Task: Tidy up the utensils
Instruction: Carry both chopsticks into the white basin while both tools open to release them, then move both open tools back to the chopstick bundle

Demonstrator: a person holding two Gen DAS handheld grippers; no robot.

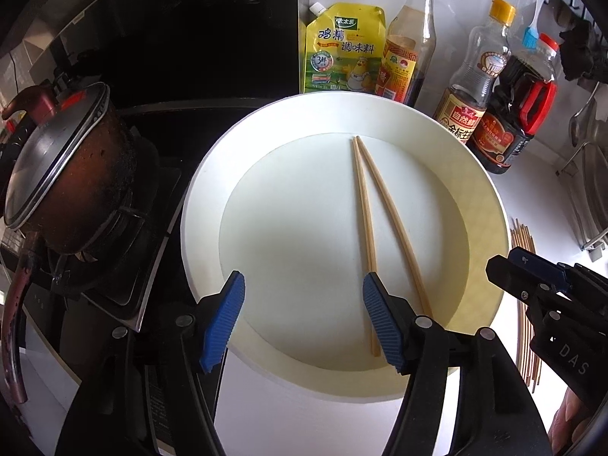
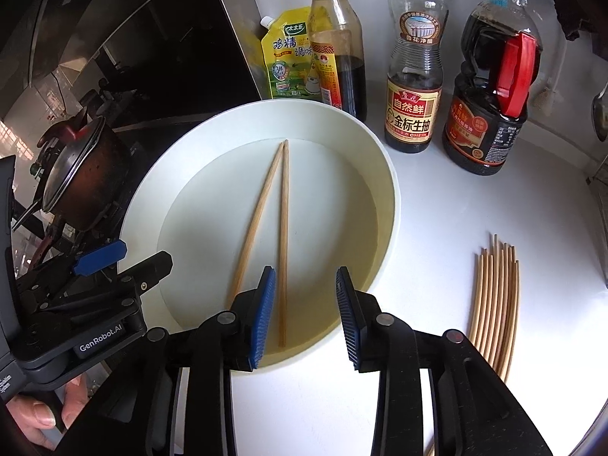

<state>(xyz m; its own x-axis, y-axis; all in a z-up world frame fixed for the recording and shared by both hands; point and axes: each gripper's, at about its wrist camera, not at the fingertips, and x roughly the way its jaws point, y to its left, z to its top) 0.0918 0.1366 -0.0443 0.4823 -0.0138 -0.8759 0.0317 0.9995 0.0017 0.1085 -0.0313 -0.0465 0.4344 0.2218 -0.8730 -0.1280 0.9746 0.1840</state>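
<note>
Two chopsticks lie in the white plate, free of both grippers.
The chopsticks [image 2: 283, 228] make a narrow V inside the plate [image 2: 380, 159]; left gripper [image 1: 300, 319] and right gripper [image 2: 306, 317] hover above it, jaws open and empty, probably just after placing.

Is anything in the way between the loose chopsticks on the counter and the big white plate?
Nothing visible. The bundle of loose wooden chopsticks lies on bare white counter just right of the round white plate, which already holds two wooden chopsticks. The sauce bottles stand farther back.
</note>
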